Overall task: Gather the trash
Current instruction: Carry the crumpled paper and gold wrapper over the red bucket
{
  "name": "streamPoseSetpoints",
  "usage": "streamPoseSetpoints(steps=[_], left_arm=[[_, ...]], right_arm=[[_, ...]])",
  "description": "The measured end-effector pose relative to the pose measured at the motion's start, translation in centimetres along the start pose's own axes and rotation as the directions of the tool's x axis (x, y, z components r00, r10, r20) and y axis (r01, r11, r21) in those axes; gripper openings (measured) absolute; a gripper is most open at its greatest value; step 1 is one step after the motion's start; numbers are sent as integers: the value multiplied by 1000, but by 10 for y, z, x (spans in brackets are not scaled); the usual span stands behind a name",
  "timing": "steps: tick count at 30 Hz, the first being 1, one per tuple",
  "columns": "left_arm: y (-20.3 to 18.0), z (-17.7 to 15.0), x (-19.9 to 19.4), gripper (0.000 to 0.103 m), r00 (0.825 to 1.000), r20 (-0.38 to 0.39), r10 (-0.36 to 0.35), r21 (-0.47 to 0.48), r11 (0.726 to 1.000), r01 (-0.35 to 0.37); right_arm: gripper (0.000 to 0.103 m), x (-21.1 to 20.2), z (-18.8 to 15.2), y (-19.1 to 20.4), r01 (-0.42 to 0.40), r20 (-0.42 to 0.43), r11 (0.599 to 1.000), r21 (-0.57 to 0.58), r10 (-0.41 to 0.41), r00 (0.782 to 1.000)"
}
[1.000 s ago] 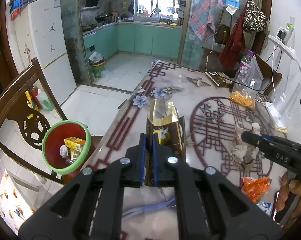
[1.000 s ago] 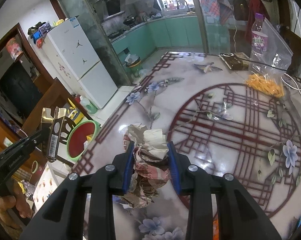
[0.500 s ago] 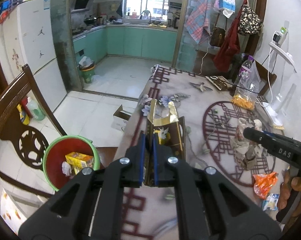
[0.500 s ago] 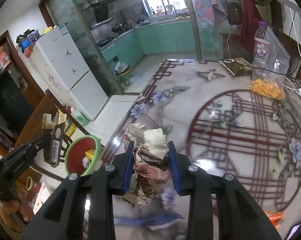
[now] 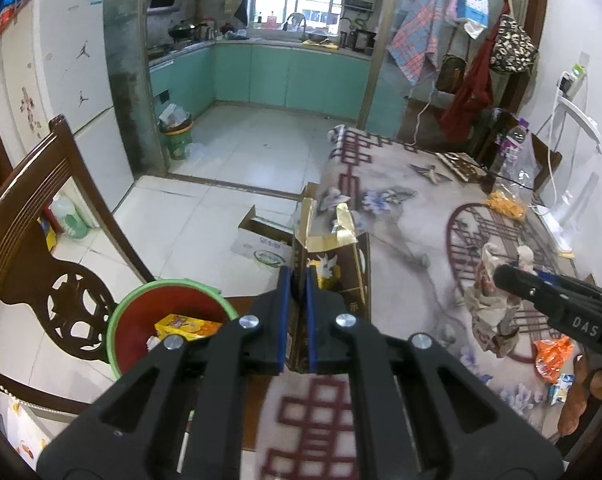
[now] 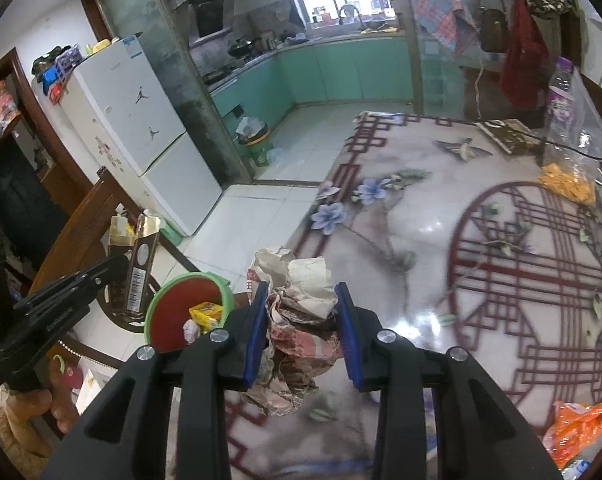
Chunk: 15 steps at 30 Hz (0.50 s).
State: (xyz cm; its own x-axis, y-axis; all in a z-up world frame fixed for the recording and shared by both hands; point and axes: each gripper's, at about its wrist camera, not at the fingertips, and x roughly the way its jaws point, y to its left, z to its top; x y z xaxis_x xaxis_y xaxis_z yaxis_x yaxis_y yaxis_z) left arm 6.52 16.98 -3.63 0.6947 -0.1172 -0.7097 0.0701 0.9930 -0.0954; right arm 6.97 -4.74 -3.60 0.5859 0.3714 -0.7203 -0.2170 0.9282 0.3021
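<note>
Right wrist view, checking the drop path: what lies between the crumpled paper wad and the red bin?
Only the table edge; crumpled paper wad and green-rimmed red bin otherwise have nothing between them.

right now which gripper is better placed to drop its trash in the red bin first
Probably the left. The left gripper pinches the flattened carton beside the red bin, on the bin's side. The right gripper clamps its crumpled paper wad over the table's edge, farther from the bin.

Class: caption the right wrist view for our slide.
Right gripper carries crumpled paper toward the red bin.
</note>
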Motion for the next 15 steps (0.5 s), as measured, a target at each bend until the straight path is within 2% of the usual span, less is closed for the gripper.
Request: streamPoseSetpoints(steps=[15], left_arm=[[69,6,17,7,998,-26,52,-63,997,-53]], right_arm=[[32,45,19,74,-81,-41,992,-101,77,996]])
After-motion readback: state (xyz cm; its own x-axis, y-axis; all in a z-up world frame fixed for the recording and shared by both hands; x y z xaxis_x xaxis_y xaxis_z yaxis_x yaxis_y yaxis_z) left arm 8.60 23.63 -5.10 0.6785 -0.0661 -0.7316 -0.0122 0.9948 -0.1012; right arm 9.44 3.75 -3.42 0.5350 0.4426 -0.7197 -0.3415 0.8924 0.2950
